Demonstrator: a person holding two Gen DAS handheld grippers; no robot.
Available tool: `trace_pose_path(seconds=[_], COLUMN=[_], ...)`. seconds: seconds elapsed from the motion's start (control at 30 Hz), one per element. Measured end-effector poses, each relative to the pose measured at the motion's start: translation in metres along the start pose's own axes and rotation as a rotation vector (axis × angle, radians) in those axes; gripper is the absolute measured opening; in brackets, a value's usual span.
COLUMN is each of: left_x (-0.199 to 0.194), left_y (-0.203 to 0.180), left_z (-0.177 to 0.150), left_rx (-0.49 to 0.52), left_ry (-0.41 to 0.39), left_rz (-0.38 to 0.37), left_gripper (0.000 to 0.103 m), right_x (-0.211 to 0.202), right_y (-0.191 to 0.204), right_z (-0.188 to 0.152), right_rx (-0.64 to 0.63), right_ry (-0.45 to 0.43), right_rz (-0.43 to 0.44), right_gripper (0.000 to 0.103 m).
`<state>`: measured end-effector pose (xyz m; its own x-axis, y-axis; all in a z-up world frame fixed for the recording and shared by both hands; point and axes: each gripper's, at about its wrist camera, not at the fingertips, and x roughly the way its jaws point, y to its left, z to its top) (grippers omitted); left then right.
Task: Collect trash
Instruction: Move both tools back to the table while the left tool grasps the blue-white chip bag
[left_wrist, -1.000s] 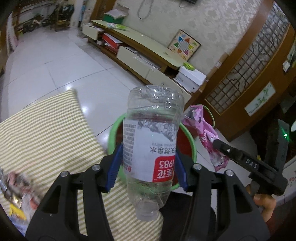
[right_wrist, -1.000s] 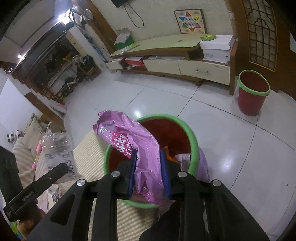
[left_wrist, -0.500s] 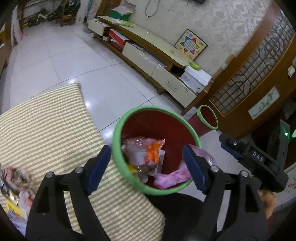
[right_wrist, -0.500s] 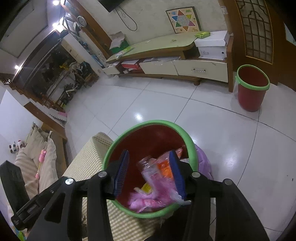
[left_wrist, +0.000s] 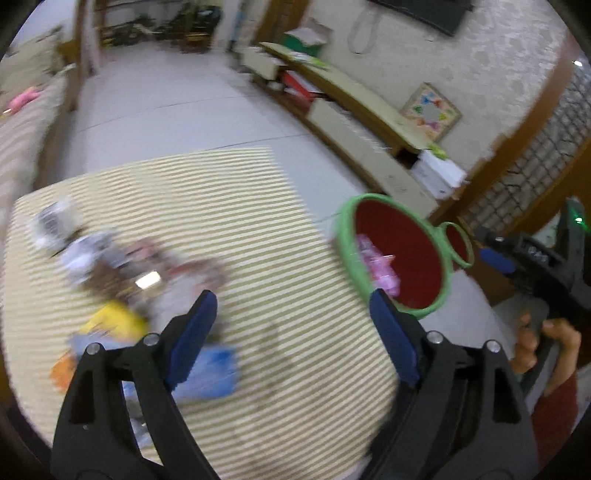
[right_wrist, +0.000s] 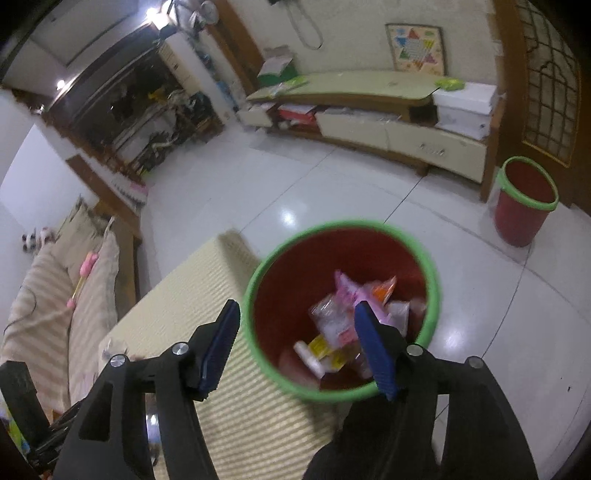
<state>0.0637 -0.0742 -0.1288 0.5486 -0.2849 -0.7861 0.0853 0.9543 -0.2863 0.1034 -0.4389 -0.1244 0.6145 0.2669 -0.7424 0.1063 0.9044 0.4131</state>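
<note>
While both jaws have just been opening and are standing empty, the left hand-held gripper (left_wrist: 291, 332) is facing the trash pile (left_wrist: 122, 280) lying near-left on the striped desk (left_wrist: 295, 387), nearer than the right hand-held gripper (right_wrist: 297, 343) over the bin (right_wrist: 432, 288).

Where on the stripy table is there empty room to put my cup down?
The striped table is bare along its far edge and on the side between the wrapper pile and the red bin. The near left, around the pile, is crowded.

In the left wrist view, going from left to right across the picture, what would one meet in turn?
Pile of wrappers on the striped mat → near red bin with green rim → second, farther red bin → right gripper, held in a hand.
</note>
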Motion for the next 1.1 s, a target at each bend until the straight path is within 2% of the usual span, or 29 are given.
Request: trace_pose_path(seconds=[0.17, 0.3, 0.4, 0.53, 0.7, 0.73, 0.77, 0.9, 0.93, 1.1], left_x=[-0.028, -0.041, -0.042, -0.024, 0.004, 0.006, 0.007, -0.001, -0.004, -0.03], left_y=[0.069, 0.114, 0.135, 0.146, 0.153, 0.155, 0.156, 0.162, 0.164, 0.167], left_z=[-0.027, -0.059, -0.082, -0.1, -0.104, -0.105, -0.105, -0.109, -0.111, -0.117], left_rx=[-0.117, -0.205, -0.297, -0.387, -0.433, -0.447, -0.455, -0.458, -0.453, -0.384], left_ry=[0.014, 0.055, 0.079, 0.121, 0.159, 0.157, 0.156, 0.15, 0.146, 0.116], left_rz=[0.114, 0.197, 0.218, 0.21, 0.177, 0.164, 0.156, 0.125, 0.12, 0.156], left_gripper=[0.082, 0.083, 0.083, 0.087, 0.087, 0.077, 0.06, 0.048, 0.03, 0.03], right_x=[0.017, 0.031, 0.035, 0.036, 0.036, 0.036, 0.036, 0.044, 0.047, 0.067], right_y=[0.037, 0.082, 0.113, 0.13, 0.154, 0.159, 0.163, 0.181, 0.186, 0.225], right_z=[-0.033, -0.057, -0.075, -0.088, -0.104, -0.108, -0.111, -0.125, -0.127, -0.145], right_rx=[-0.072, -0.237, -0.359, -0.363, -0.415, -0.438, -0.463, -0.571, -0.594, -0.833], right_ry=[0.093, 0.163, 0.163, 0.192, 0.233, 0.244, 0.251, 0.292, 0.302, 0.345], right_rz=[0.03, 0.03, 0.018, 0.08, 0.102, 0.105, 0.104, 0.112, 0.118, 0.138], right_gripper=[0.063, 0.063, 0.063, 0.064, 0.066, 0.066, 0.066, 0.066, 0.066, 0.066])
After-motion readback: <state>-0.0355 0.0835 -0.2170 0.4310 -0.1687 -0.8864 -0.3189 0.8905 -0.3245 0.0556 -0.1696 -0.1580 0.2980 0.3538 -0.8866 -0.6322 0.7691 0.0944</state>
